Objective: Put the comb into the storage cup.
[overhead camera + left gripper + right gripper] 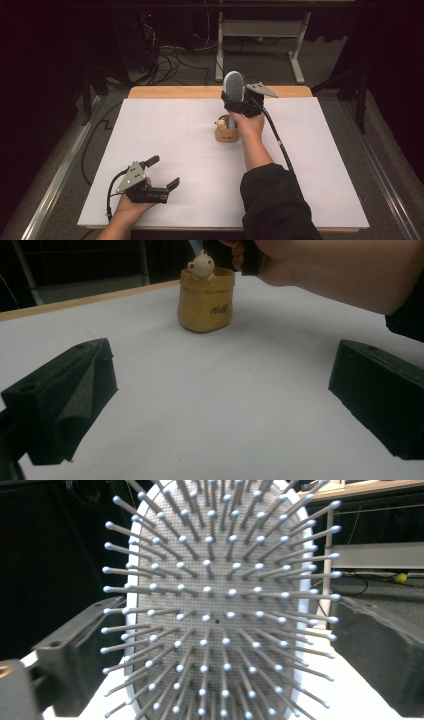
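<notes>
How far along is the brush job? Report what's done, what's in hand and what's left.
Done: the pale blue oval hairbrush stands upright, handle down in the small tan bear-trimmed pot. In hand: the right tool brackets the brush head, jaws wide and apparently not pressing. Left: probably just drawing that tool away without tipping the brush. The left tool rests open, idle.

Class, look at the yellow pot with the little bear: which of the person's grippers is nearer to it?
Right. The right gripper sits just above the pot, jaws open around the hairbrush standing in it. The left gripper rests open at the table's near-left corner.
</notes>
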